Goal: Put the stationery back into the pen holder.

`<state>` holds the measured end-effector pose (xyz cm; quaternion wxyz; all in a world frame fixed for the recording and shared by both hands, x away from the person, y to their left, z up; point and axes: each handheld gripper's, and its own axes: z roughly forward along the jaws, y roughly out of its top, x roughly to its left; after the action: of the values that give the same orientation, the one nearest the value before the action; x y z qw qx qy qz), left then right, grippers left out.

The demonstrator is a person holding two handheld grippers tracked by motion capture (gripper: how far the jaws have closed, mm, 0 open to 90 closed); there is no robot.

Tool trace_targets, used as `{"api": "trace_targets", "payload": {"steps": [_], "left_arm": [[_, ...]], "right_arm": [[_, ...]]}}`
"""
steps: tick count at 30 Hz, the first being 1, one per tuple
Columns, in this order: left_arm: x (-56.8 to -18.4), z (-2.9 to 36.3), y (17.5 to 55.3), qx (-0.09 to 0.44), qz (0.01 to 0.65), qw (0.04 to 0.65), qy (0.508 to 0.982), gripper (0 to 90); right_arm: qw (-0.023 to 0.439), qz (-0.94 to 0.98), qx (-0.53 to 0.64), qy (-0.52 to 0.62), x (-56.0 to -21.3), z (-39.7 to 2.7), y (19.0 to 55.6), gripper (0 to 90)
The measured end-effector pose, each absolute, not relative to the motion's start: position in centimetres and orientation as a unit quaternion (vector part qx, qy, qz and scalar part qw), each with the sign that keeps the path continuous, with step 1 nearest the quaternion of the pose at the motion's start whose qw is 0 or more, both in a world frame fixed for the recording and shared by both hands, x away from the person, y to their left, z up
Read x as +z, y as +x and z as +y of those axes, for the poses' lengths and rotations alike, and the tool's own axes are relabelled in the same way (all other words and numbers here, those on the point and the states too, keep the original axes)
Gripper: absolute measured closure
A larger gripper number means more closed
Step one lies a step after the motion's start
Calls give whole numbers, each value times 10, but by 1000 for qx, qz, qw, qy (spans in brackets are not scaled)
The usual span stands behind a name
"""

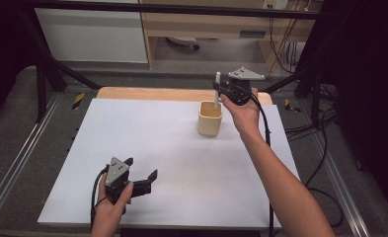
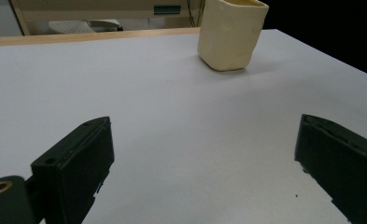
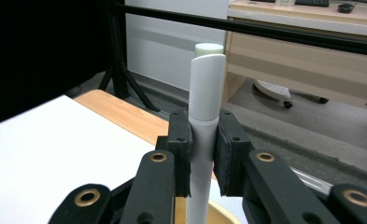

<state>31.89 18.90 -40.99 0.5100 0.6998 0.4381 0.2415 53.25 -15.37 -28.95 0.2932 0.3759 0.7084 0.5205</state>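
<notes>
A cream-coloured cup (image 1: 210, 118) stands on the white table top (image 1: 172, 158) at the back right; the left gripper view shows the cup (image 2: 231, 33) far ahead. My right gripper (image 1: 219, 92) hangs just above the cup's right rim, shut on a white pen (image 1: 217, 91) that stands upright with its lower end inside the cup. In the right gripper view the pen (image 3: 206, 116) is clamped between the two black pads (image 3: 181, 154). My left gripper (image 1: 141, 169) rests low at the front left of the table, open, with nothing between its jaws.
A wooden strip (image 1: 147, 93) borders the table's far edge. Black frame bars (image 1: 48, 59) and cables (image 1: 325, 148) run around the sides. A desk and a white panel (image 1: 93, 34) stand beyond.
</notes>
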Motion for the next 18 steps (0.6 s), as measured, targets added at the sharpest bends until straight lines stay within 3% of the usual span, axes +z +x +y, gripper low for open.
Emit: {"api": "trace_targets", "payload": {"steps": [18], "left_arm": [[-410, 190, 320, 239, 440, 510, 699, 51]], "right_arm": [[275, 721, 502, 389, -315, -140, 551, 779]]}}
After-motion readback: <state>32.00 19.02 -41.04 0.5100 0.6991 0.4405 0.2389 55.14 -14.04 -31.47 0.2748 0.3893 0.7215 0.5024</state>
